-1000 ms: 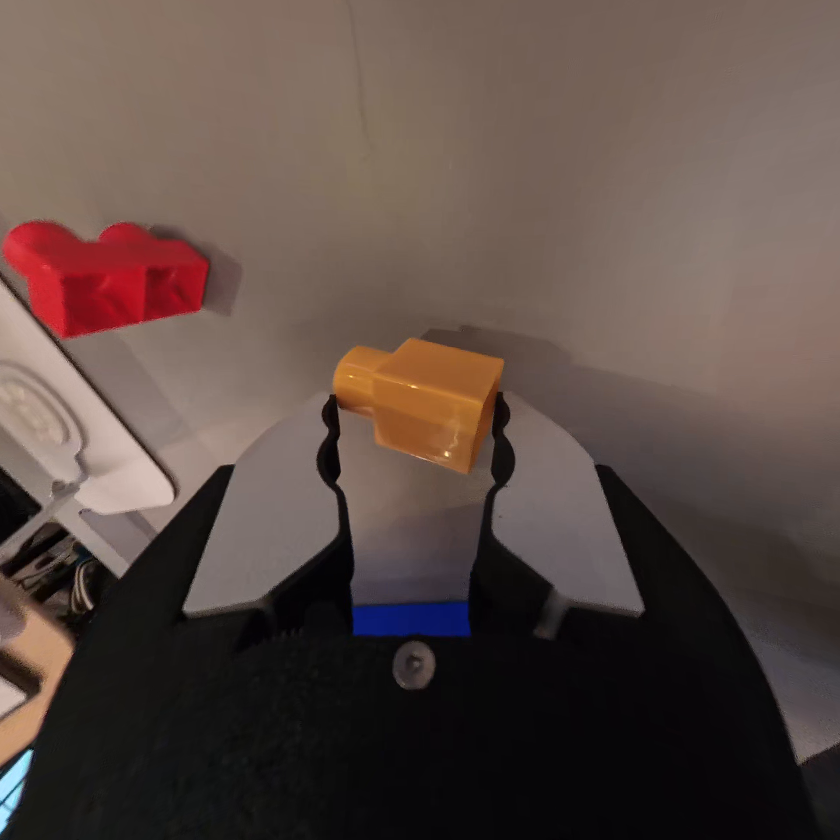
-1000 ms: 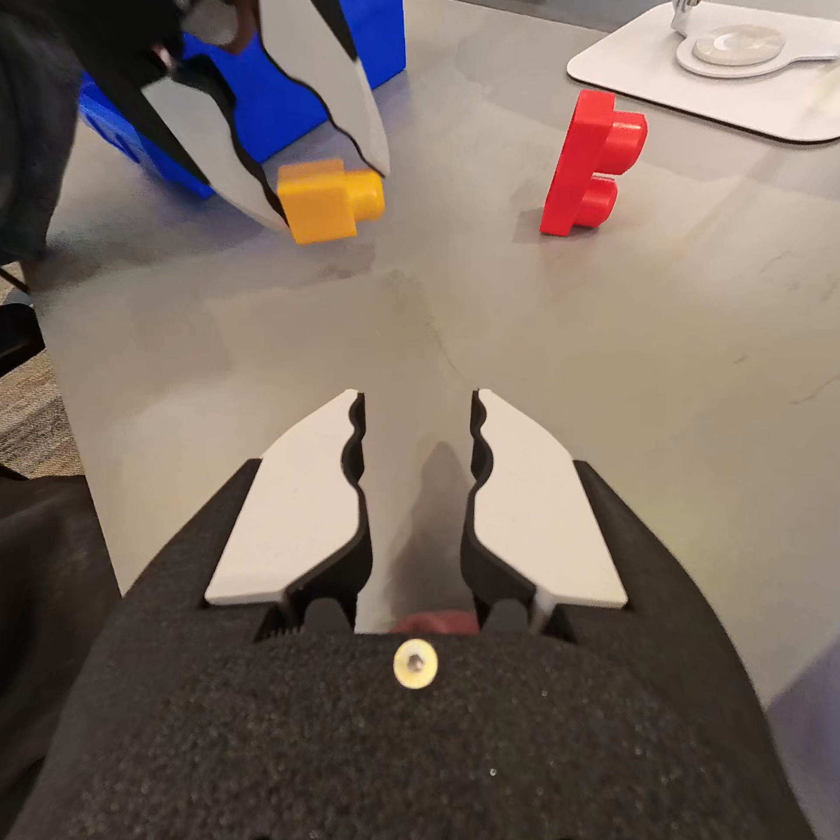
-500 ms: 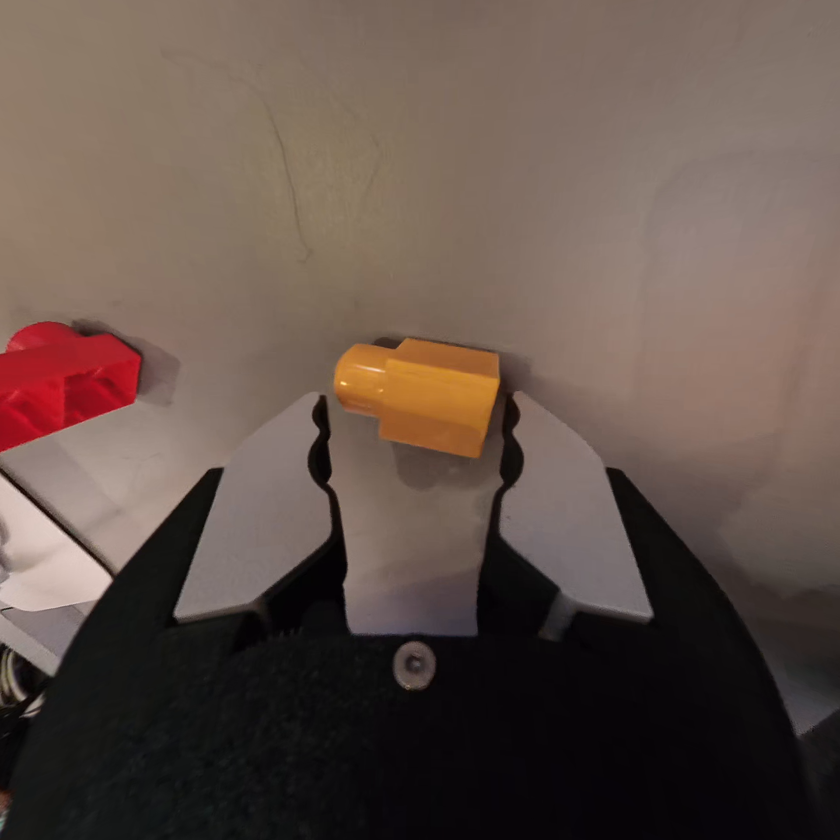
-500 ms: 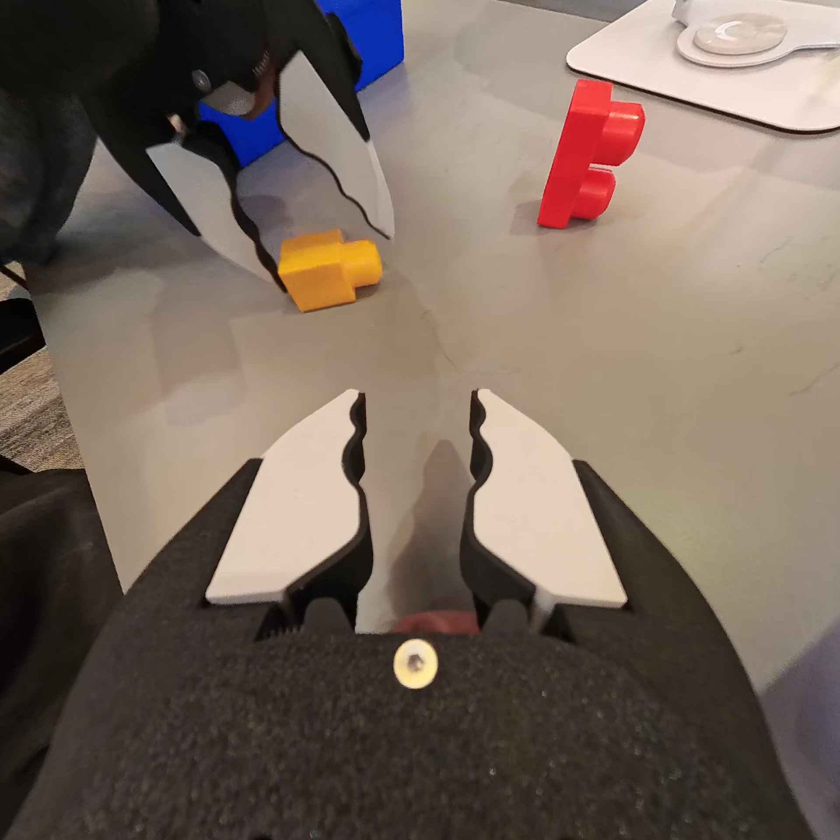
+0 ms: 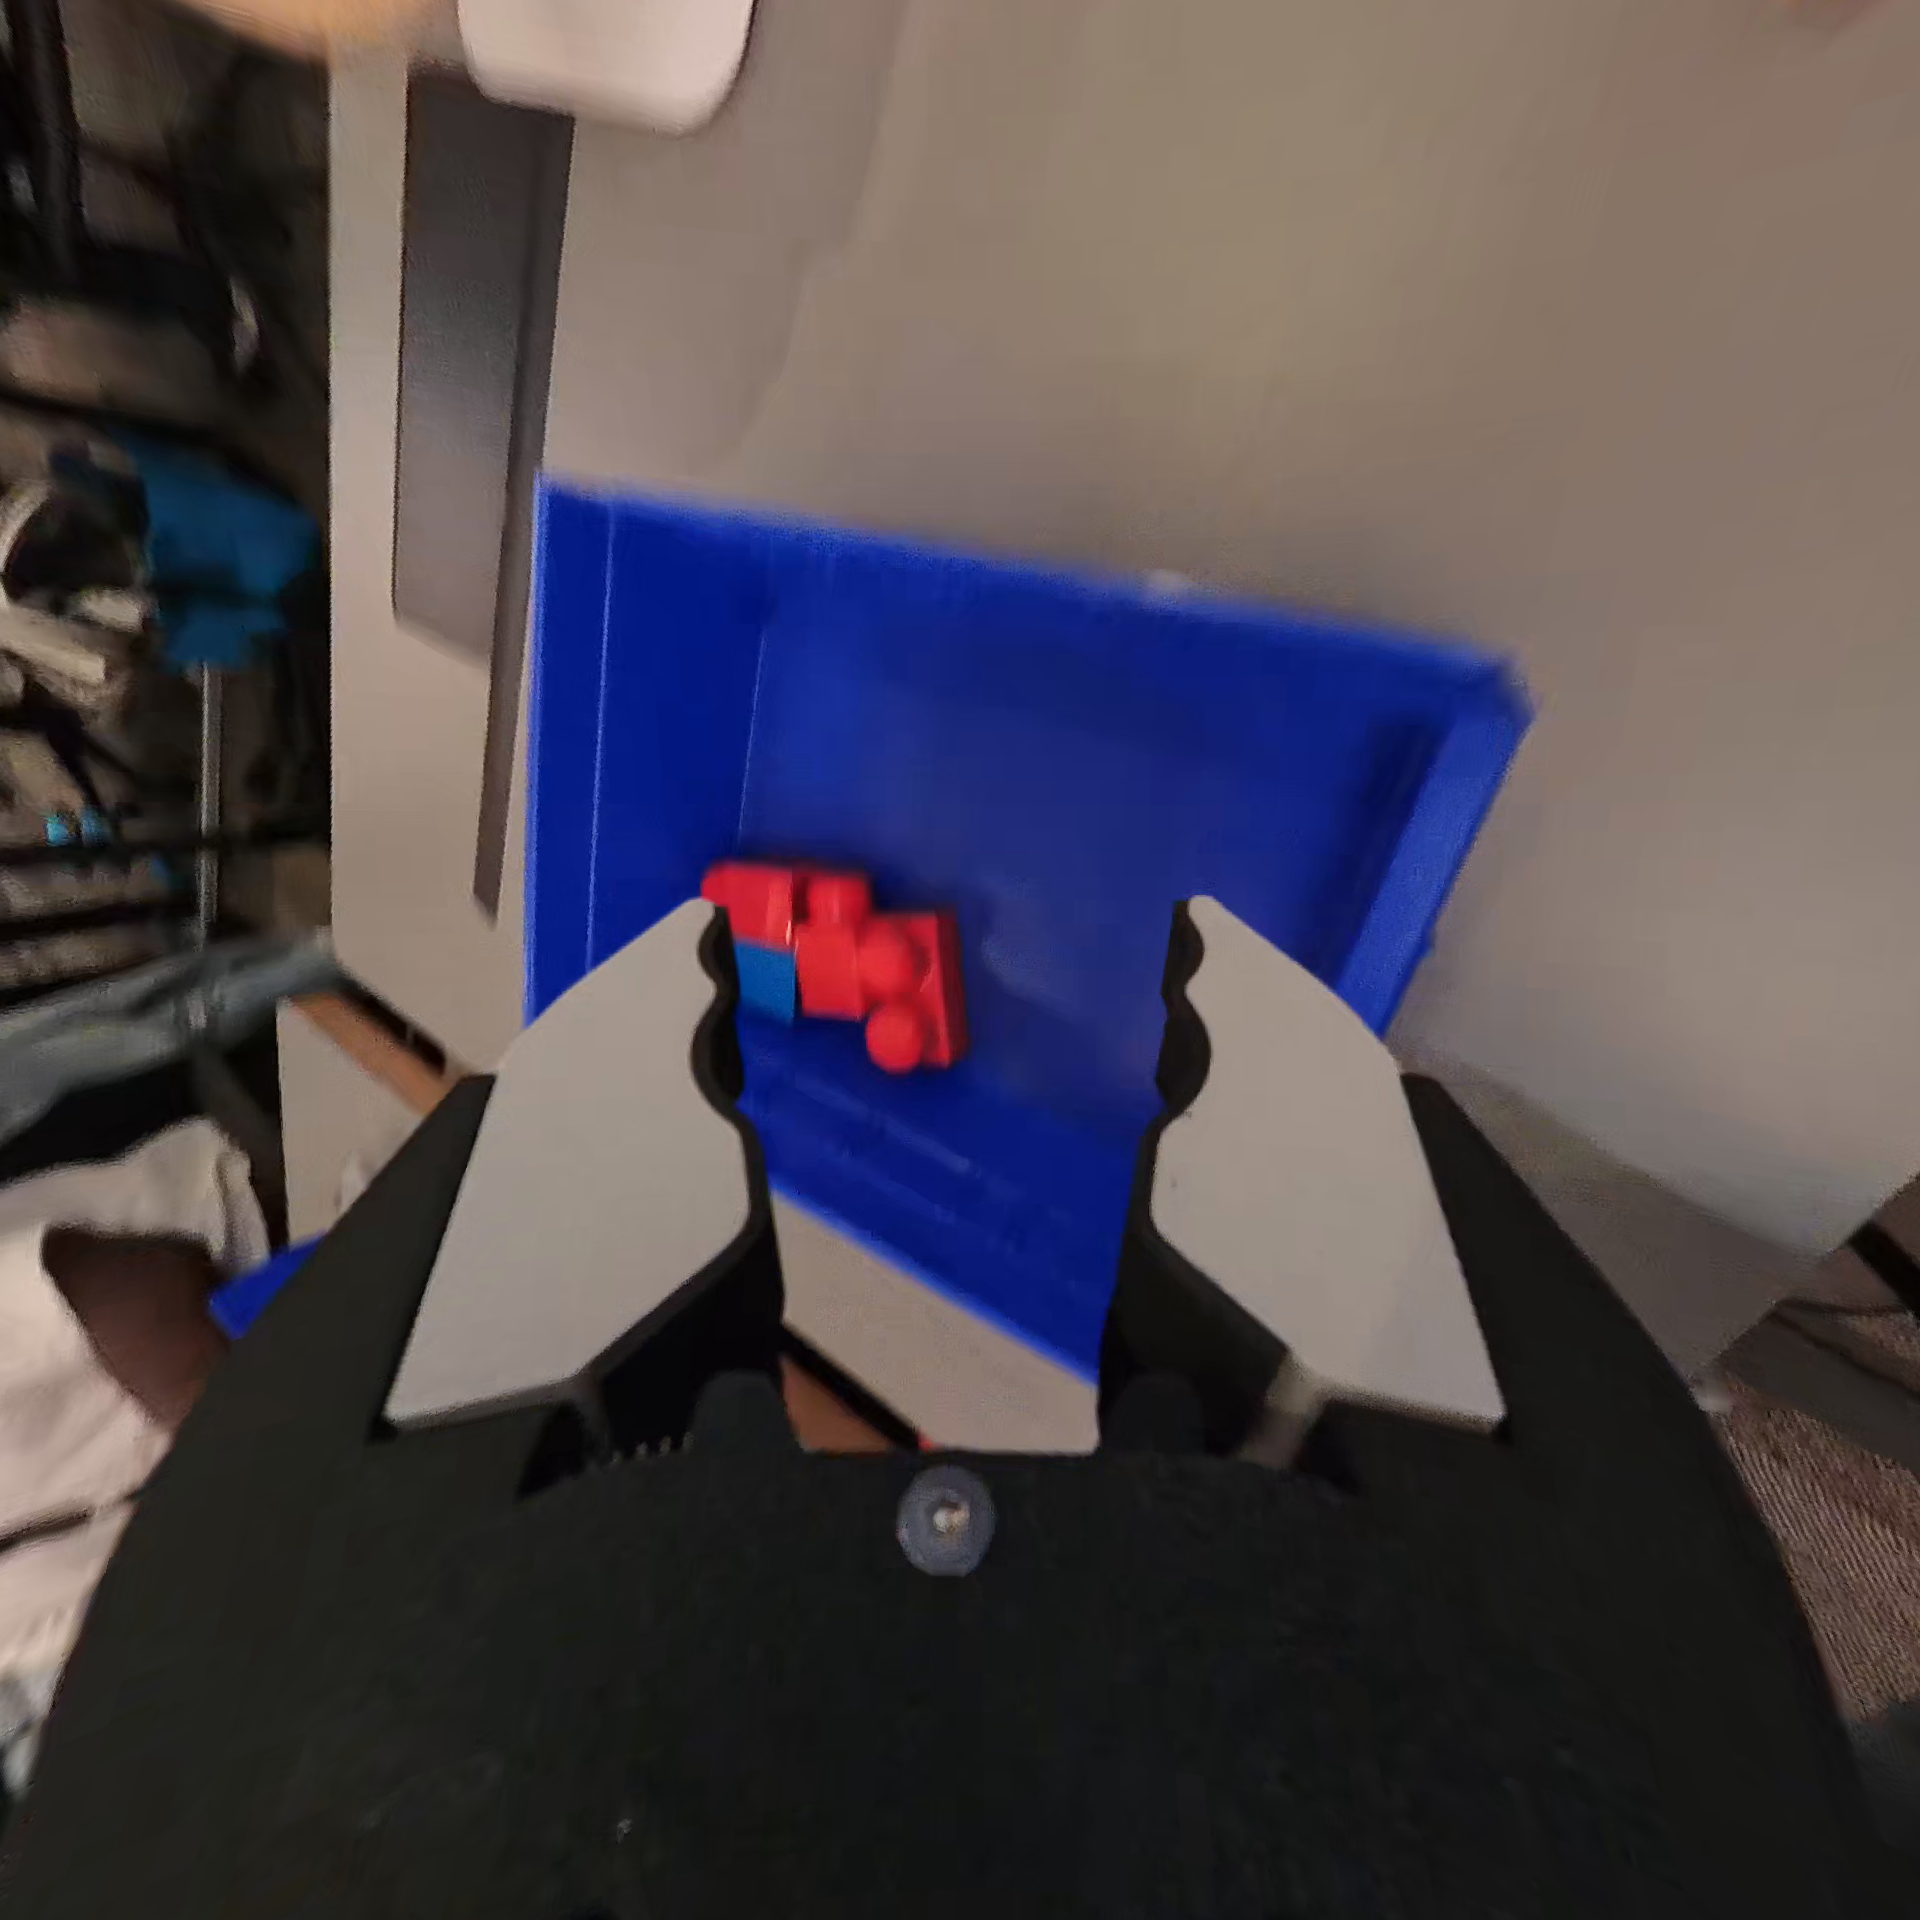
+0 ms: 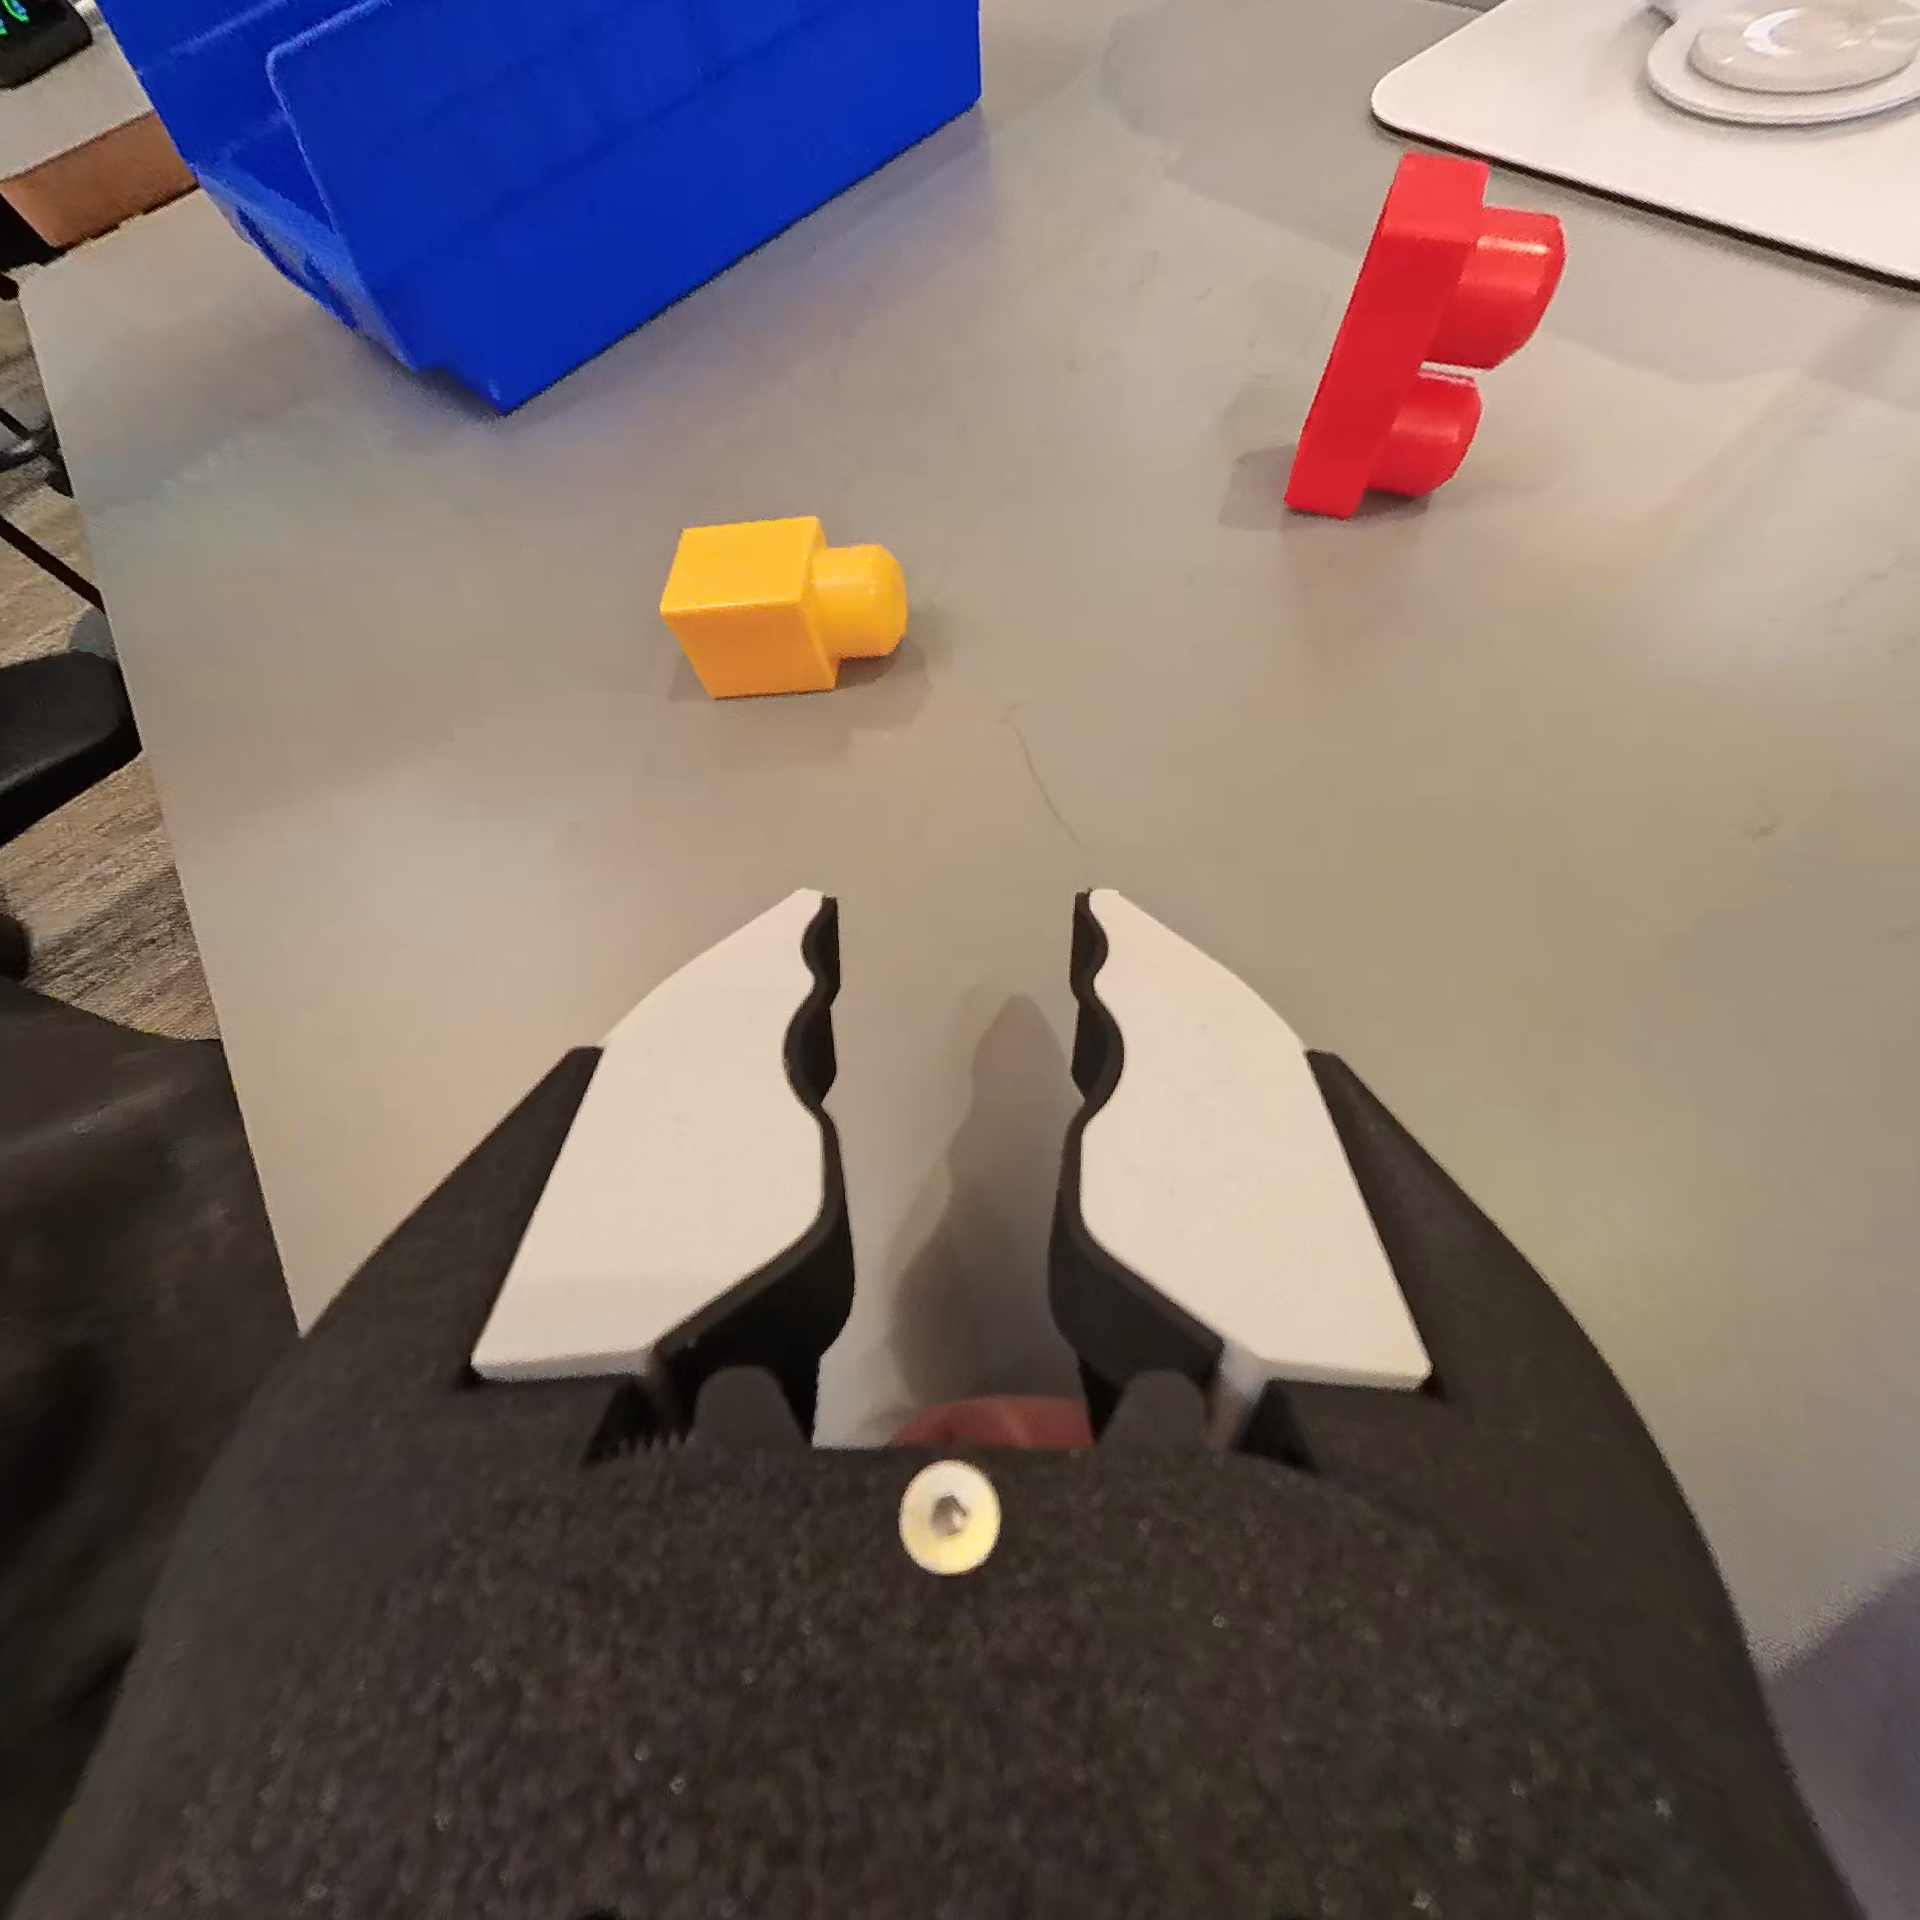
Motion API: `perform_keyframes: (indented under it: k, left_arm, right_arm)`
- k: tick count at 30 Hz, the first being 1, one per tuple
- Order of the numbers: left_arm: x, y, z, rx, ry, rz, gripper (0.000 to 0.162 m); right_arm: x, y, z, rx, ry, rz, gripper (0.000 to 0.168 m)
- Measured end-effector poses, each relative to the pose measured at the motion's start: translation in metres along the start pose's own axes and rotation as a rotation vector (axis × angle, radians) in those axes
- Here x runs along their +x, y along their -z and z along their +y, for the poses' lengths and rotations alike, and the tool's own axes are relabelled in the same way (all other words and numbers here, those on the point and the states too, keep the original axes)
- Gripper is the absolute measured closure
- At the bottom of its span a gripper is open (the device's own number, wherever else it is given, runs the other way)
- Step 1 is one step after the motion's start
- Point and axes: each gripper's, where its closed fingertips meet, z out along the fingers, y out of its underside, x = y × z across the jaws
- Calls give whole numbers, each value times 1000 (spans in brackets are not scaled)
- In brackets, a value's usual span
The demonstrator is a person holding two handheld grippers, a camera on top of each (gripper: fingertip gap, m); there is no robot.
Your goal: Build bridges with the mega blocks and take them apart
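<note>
Left tongs [image 5: 943, 925]: spread wide, holding nothing, hanging over the blue bin [image 5: 1455, 810] and looking down into it.
Right tongs [image 6: 954, 906]: parted by a narrow gap, holding nothing, low over the grey table [image 6: 1351, 831], tips pointing toward the far blocks.
Yellow block [image 6: 774, 608]: on the table, lying on its side, ahead and slightly left of the right tongs; long axis across the view, single stud pointing right, toward the red block's side of the table.
Red block [image 6: 1403, 343]: on the table, far right, standing on one narrow edge; long axis running away from the camera and slightly leaning; two studs pointing right, toward the white mat [image 6: 1662, 156].
Blue bin, right wrist view [image 6: 582, 177]: far left on the table, near its edge, well apart from the red block; top cut off by the frame, inside hidden.
Blocks in bin [image 5: 862, 966]: small red cluster on the bin floor near the left fingertip [image 5: 665, 997], with a small blue piece [image 5: 767, 985] against it; round studs showing on the red part; blurred, so number and exact lie hard to make out.
Hard to see: whole left wrist view smeared; dark clutter [image 5: 135, 675] beyond the table edge unreadable; red patch low between the right tongs mostly hidden by the black body.
</note>
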Motion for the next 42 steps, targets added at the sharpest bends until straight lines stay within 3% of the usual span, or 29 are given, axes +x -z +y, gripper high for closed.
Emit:
perform_keyframes:
  k: [6, 14, 21, 24, 34, 38, 42]
  left_arm:
    - [-25, -64, 66, -220, 104, 32, 89]
    - [-69, -145, 72, -373, 206, 102, 89]
    - [-85, -181, 88, -537, 195, 226, 86]
    - [-82, -187, 95, -567, 230, 297, 101]
    - [-68, -178, 94, -523, 217, 310, 108]
    - [-56, -148, 68, -401, 174, 282, 108]
    - [-34, -97, 11, -211, 81, 252, 108]
  right_arm:
    - [-3, -5, 0, -17, 16, -3, 126]
    - [-1, -2, 1, -9, -5, -8, 127]
    - [1, 1, 3, -6, -21, -13, 128]
    - [2, 2, 3, -8, -26, -18, 128]
    - [0, 0, 6, -29, -24, -34, 129]
    - [0, 1, 5, -25, -10, -23, 129]
    - [0, 1, 4, -23, -1, -16, 129]
